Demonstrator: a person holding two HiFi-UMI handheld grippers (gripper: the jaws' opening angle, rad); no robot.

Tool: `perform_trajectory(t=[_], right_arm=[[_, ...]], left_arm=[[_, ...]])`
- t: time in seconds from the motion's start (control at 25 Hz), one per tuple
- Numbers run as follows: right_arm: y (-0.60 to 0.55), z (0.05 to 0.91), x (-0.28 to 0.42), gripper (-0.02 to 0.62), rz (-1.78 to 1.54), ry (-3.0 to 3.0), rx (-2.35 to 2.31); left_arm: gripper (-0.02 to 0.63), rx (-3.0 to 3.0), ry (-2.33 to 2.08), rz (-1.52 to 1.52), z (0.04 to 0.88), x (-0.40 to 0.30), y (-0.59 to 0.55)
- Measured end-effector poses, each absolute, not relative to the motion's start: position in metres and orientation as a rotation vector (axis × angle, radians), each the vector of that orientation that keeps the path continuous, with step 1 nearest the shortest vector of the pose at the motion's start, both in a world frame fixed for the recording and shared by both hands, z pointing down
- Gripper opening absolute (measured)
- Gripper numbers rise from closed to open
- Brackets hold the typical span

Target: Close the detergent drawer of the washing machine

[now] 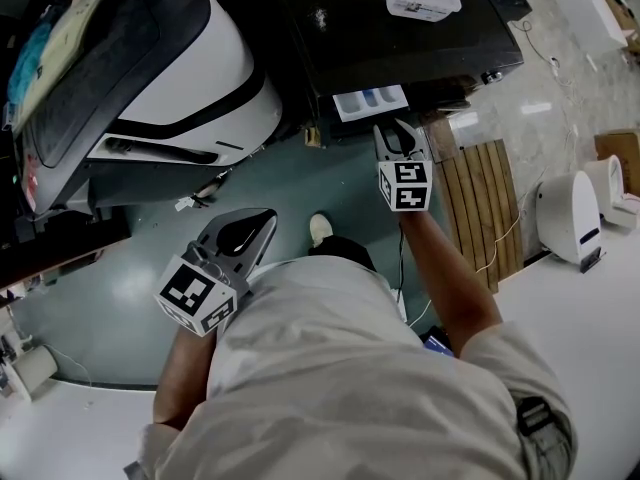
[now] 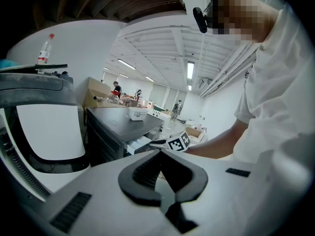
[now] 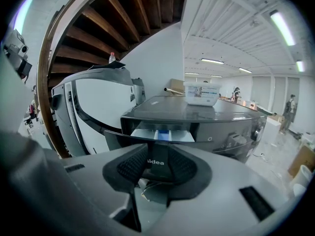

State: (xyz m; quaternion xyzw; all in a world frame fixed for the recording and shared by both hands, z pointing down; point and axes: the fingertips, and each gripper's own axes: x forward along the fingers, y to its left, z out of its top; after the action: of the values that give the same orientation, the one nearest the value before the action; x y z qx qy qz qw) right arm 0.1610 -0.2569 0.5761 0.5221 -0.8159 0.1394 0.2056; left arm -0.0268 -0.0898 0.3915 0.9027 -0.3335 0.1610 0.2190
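Just ahead of the right gripper [image 1: 398, 128], the open detergent drawer [image 1: 369, 101].

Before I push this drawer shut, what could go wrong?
The right hand-held gripper sits toward the right end of the open white-and-blue detergent drawer on the dark grey washing machine; an off-centre push may skew and jam it. Its jaws stand apart, so a tip could slip off the front.

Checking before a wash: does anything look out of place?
The detergent drawer stands pulled out of the dark washing machine, compartments exposed, with the right gripper just before it. Nothing looks spilled or damaged.
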Motion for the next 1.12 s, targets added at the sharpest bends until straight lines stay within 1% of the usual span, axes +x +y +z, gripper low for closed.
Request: perform_trajectory(t=[1.12], right_arm=[[-0.284,0.576,0.152,0.115,0.37,-2.275,1.462]], left_arm=[[-0.006,2.495,-0.937,0.453,0.393,-0.035,-0.105]])
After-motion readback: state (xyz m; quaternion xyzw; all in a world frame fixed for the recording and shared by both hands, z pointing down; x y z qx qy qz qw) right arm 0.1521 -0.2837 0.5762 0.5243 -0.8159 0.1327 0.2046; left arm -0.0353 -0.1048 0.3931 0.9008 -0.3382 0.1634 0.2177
